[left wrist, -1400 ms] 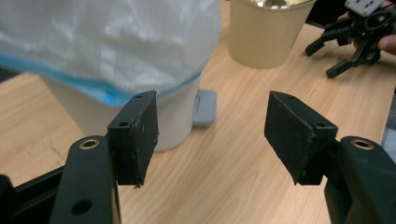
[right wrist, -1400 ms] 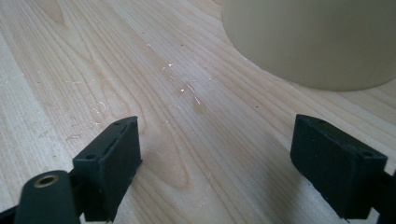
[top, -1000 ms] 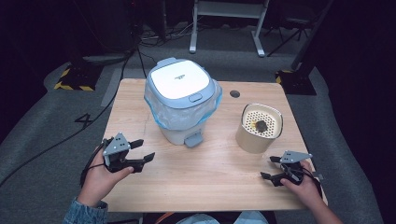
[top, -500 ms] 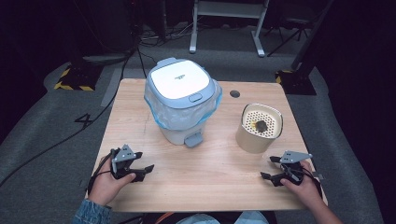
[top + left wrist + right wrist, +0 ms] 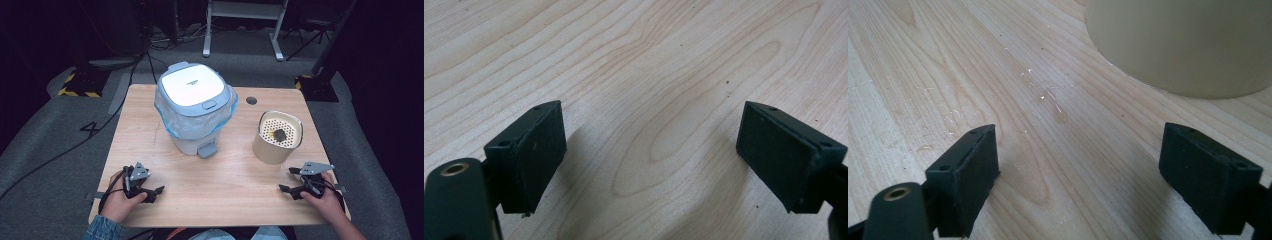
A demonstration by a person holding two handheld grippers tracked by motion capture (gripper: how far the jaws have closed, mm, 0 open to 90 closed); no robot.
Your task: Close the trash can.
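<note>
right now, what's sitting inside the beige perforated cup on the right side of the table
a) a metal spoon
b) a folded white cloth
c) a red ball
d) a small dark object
d: in the high view a small dark object rests on the perforated insert of the beige cup; what it is cannot be told. Both grippers lie apart from the cup near the table's front edge.
</note>
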